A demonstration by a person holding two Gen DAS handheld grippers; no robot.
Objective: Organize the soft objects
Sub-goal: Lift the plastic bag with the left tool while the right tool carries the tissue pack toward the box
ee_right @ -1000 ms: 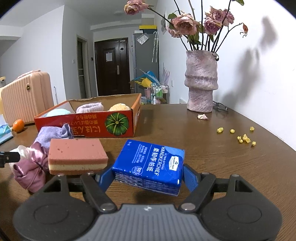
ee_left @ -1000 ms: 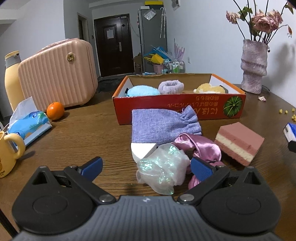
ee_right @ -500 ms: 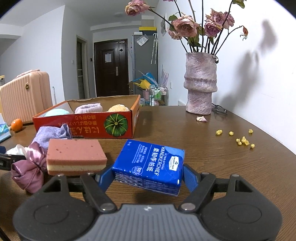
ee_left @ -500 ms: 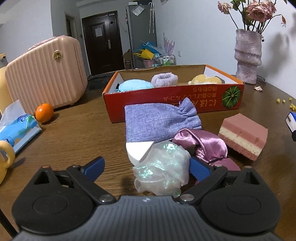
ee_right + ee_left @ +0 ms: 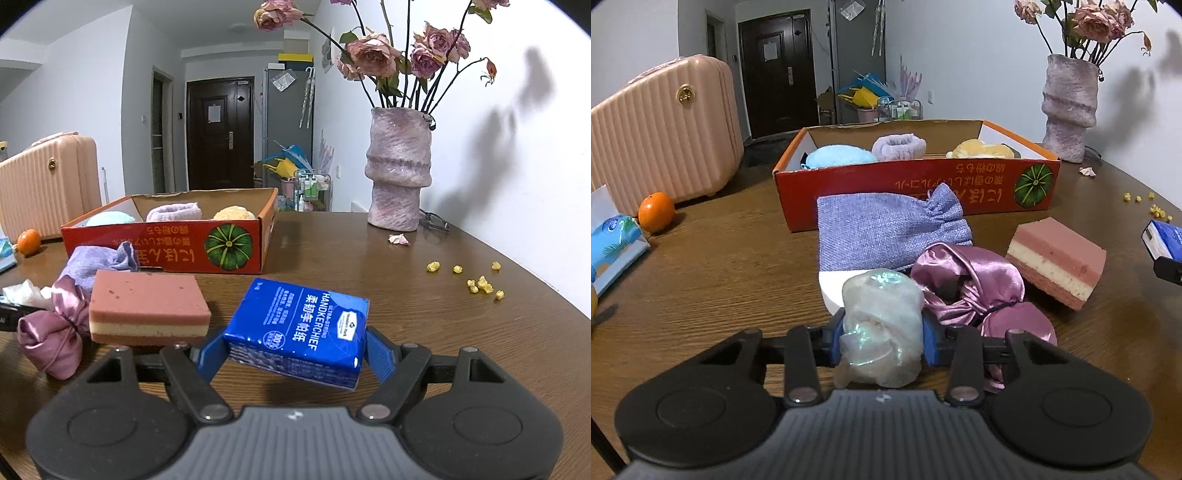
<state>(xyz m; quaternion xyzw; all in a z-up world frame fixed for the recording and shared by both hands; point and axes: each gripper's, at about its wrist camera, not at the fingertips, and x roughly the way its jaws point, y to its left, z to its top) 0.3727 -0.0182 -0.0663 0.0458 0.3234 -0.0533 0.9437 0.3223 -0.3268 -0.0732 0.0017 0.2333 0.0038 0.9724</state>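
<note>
left gripper: pinching iridescent scrunchie between both blue pads, low over table, just beside pink satin scrunchie | right gripper: clamping blue tissue pack, tilted, beside pink sponge | lying in front of red box: lilac drawstring pouch

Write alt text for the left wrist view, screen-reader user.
The left gripper is shut on an iridescent scrunchie on a wooden table. Just beyond lie a purple satin scrunchie, a lilac pouch and a pink sponge, in front of a red box holding three soft items.
</note>
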